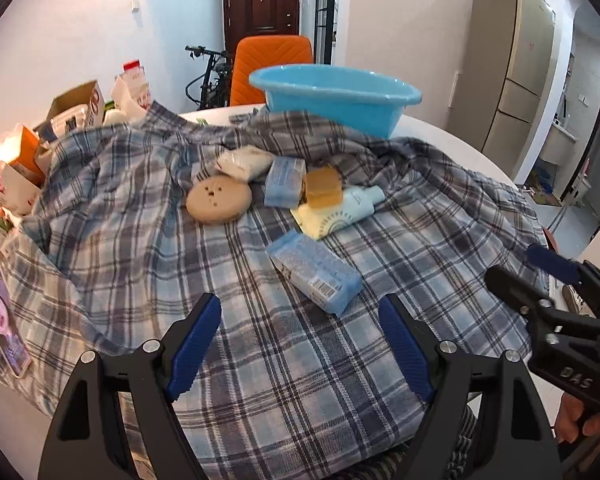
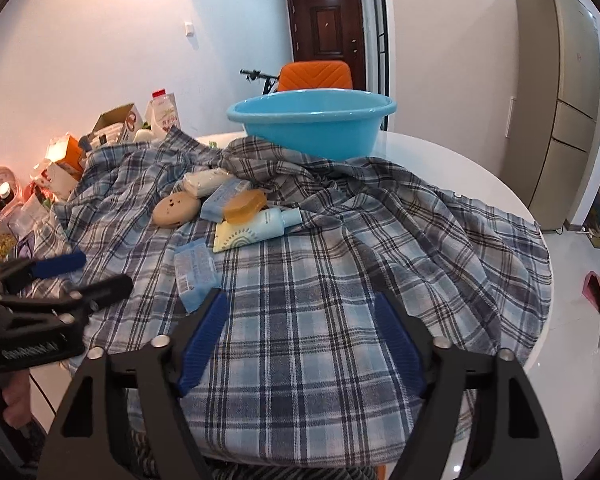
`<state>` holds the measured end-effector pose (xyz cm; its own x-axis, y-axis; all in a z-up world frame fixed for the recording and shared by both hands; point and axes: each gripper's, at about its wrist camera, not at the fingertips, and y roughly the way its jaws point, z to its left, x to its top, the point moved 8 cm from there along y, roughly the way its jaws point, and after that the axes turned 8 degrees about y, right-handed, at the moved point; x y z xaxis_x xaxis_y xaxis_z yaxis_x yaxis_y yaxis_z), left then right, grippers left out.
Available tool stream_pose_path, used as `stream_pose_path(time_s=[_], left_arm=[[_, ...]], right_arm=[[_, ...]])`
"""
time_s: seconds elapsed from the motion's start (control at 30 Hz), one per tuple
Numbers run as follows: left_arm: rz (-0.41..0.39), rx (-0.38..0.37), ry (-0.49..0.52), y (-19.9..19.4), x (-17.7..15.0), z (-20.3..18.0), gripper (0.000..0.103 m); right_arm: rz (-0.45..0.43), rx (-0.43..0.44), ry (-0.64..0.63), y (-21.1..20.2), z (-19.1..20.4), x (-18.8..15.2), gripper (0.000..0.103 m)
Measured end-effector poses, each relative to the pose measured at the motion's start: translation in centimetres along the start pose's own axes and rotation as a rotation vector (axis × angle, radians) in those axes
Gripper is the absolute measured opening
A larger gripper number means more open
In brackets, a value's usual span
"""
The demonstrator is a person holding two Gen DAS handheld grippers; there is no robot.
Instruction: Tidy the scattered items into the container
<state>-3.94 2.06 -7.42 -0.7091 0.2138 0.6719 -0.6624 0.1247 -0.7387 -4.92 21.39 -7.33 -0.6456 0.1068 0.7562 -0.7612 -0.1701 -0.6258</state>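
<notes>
Left gripper [image 1: 300, 340]: blue ribbed pads spread wide, grasping nothing, held low over the plaid cloth [image 1: 300, 380]. Right gripper [image 2: 300, 340]: likewise spread and empty, over the same cloth.

Landmark: basin [image 2: 312, 120], sky-blue smooth plastic, round, rolled rim, standing on the far edge of the cloth. It looks empty from here; the floor of it is hidden.

Items, all on the near side of the basin:
- Near pack [image 1: 314, 276]: blue-and-white soft film wrapper, oblong, farthest from the basin, just ahead of the left gripper.
- Tube [image 1: 340, 212]: pale yellow body, light blue cap, squeezable, lying flat, nearer the basin.
- Soap [image 1: 323, 188]: amber, translucent, rounded block, resting on the tube and against the far pack.
- Far pack [image 1: 284, 182]: same blue film, beside the soap.
- Disc [image 1: 219, 199]: tan, round, flat, dark specks, matt.
- White pack [image 1: 246, 162]: crinkled film, closest to the basin.

Step in hand, by judgement: first pick, nothing tidied yet. Take the near pack with the left gripper, pads across its narrow width, not its length; the film will likely slip and crush, so close gently. Keep the pads off the loose cloth, which would lift with the pack.
</notes>
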Motion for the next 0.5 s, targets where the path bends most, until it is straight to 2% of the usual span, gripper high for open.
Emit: stream_pose_path(time_s=[0.33, 0.5], left_arm=[[-0.051, 0.002, 0.037, 2.0, -0.7, -1.2, 0.083], [-0.033, 0.019, 0.024, 2.8, -1.0, -0.7, 0.083]], right_arm=[[-0.056, 0.005, 0.038, 0.7, -0.7, -0.1, 0.080], [-0.057, -0.007, 0.048, 1.3, -1.0, -0.4, 0.080]])
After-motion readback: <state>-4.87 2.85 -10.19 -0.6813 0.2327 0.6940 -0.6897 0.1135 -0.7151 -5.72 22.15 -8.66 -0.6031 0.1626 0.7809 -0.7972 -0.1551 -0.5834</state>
